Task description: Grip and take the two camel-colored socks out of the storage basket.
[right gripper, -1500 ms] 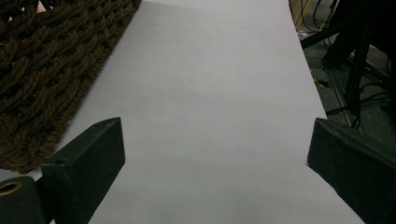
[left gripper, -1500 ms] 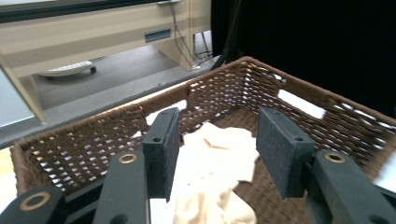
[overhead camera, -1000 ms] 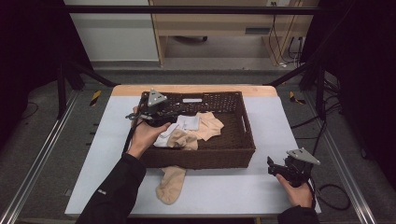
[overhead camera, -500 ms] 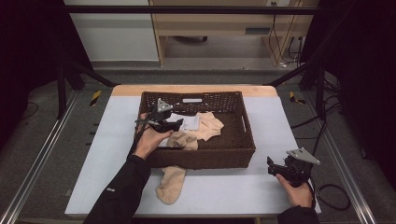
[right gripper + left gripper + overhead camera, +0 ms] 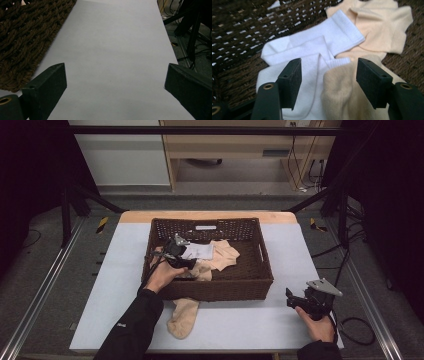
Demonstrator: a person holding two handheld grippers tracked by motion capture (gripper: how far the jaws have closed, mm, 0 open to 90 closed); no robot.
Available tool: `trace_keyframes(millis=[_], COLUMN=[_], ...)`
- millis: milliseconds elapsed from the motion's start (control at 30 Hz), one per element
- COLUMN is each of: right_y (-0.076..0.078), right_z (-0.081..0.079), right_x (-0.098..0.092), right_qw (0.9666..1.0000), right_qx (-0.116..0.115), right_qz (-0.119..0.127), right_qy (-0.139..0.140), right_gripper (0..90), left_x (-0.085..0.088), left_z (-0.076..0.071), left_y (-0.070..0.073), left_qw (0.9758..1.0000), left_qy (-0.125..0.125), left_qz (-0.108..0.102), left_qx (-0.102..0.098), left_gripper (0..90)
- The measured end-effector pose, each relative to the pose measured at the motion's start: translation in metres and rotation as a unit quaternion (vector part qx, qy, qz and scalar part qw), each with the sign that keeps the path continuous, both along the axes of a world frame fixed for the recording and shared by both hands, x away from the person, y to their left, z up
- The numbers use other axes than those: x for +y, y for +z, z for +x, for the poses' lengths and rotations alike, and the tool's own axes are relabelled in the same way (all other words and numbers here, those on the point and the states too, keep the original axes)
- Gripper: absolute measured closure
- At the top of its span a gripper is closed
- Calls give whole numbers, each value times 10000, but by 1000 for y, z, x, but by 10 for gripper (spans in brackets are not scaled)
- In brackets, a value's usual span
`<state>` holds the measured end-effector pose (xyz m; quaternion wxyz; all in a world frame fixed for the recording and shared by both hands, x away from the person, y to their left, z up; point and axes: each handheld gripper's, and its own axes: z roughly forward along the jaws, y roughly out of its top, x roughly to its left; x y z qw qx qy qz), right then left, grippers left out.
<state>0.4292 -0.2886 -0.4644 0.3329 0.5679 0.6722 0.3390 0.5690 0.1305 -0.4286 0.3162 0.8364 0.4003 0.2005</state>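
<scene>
My left claw (image 5: 176,254) is down inside the brown woven basket (image 5: 263,270) on the desk (image 5: 310,250), at the basket's left side. In the left gripper view its two black jaws stand well apart with nothing pinched between them; the gap sits over the edge where a white sock (image 5: 312,47) meets a beige sock (image 5: 342,100), and I cannot tell whether the pads touch the cloth. The white sock lies with its ribbed cuff pointing up and to the right in that view, its long axis slanting away from the claw. A second beige sock (image 5: 379,22) is spread flat beyond it, against the basket floor.

A small white label (image 5: 205,227) sits on the basket's far wall; any writing on it is too small to read.

Another beige sock (image 5: 182,317) lies on the desk just in front of the basket's near wall, its long axis running roughly toward me, the upper end touching the basket.

My right claw (image 5: 292,298) rests in my right hand (image 5: 316,324) at the desk's near right corner, jaws wide open and empty, pointing left toward the basket.
</scene>
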Motion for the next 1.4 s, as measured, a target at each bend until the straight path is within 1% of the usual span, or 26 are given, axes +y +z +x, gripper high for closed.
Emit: trace_keyframes(millis=[100, 167, 233, 267, 333, 367, 467, 567, 633, 700, 733, 767, 833, 900, 933, 1067, 1100, 1133, 1167, 1200, 1233, 1267, 1300, 1333, 1367, 1400], right_y=[0, 0, 0, 0, 0, 0, 0, 0, 0, 0, 0, 0, 0, 0, 0, 0, 0, 0, 0, 0, 0, 0, 0, 1, 1, 1], right_z=[0, 0, 0, 0, 0, 0, 0, 0, 0, 0, 0, 0, 0, 0, 0, 0, 0, 0, 0, 0, 0, 0, 0, 0, 0, 0], right_x=[1, 1, 1, 1, 1, 1, 1, 1, 1, 0, 0, 0, 1, 0, 0, 0, 0, 0, 0, 0, 0, 0, 0, 0, 0, 0], right_qw=[10000, 10000, 10000, 10000, 10000, 10000, 10000, 10000, 10000, 10000, 10000, 10000, 10000, 10000, 10000, 10000, 10000, 10000, 10000, 10000, 10000, 10000, 10000, 10000, 10000, 10000], right_qx=[16, 22, 24, 24, 23, 25, 17, 16, 5, 5, 4, 2, 3, 4, 4, -1, -8, -8, -7, -6, -6, -15, -30, -26, -24, -24], right_qz=[3, 1, 4, 4, 7, 6, 4, 5, -15, -6, -6, -8, -2, 2, 2, -7, -12, -12, -18, -14, -14, -22, -30, -14, -7, -7], right_qy=[20, 30, 33, 33, 32, 36, 37, 36, 41, 33, 33, 34, 28, 23, 23, 11, 5, 5, 5, 2, 2, 5, 3, -3, 0, 0], right_gripper=[43, 43, 43, 43, 43, 43, 44, 43, 44, 44, 44, 44, 44, 44, 44, 44, 44, 44, 44, 44, 44, 44, 44, 44, 44, 44], left_x=[-3, -5, -5, -5, -5, -5, -4, -4, -1, 2, 6, 7, 8, 10, 10, 12, 14, 14, 14, 14, 15, 15, 16, 16, 17, 17], left_z=[-1, 0, 1, 1, 1, 2, 2, 1, 0, -1, -2, -3, -4, -7, -7, -11, -12, -12, -14, -14, -16, -18, -22, -22, -27, -27], left_y=[-4, -6, -7, -8, -10, -9, -9, -6, -2, 2, 6, 8, 10, 16, 16, 24, 30, 30, 37, 37, 41, 46, 56, 56, 65, 65], left_qw=[9999, 9995, 9991, 9986, 9974, 9968, 9963, 9970, 9981, 9983, 9977, 9973, 9971, 9951, 9951, 9901, 9873, 9873, 9857, 9857, 9843, 9825, 9788, 9788, 9744, 9744], left_qy=[-51, -116, -122, -132, -155, -204, -248, -284, -265, -225, -185, -173, -179, -224, -224, -260, -262, -262, -266, -266, -280, -286, -307, -307, -312, -312], left_qz=[127, 168, 208, 221, 299, 260, 205, 142, -46, -339, -595, -684, -742, -937, -937, -1234, -1374, -1374, -1398, -1398, -1455, -1505, -1637, -1637, -1813, -1813], left_qx=[76, 227, 346, 454, 644, 731, 800, 700, 550, 428, 249, 179, 82, -224, -224, -617, -750, -750, -897, -897, -954, -1059, -1194, -1194, -1293, -1293], left_gripper=[363, 373, 446, 446, 535, 654, 774, 826, 832, 836, 836, 836, 837, 836, 836, 836, 836, 836, 836, 836, 836, 836, 836, 836, 836, 836])
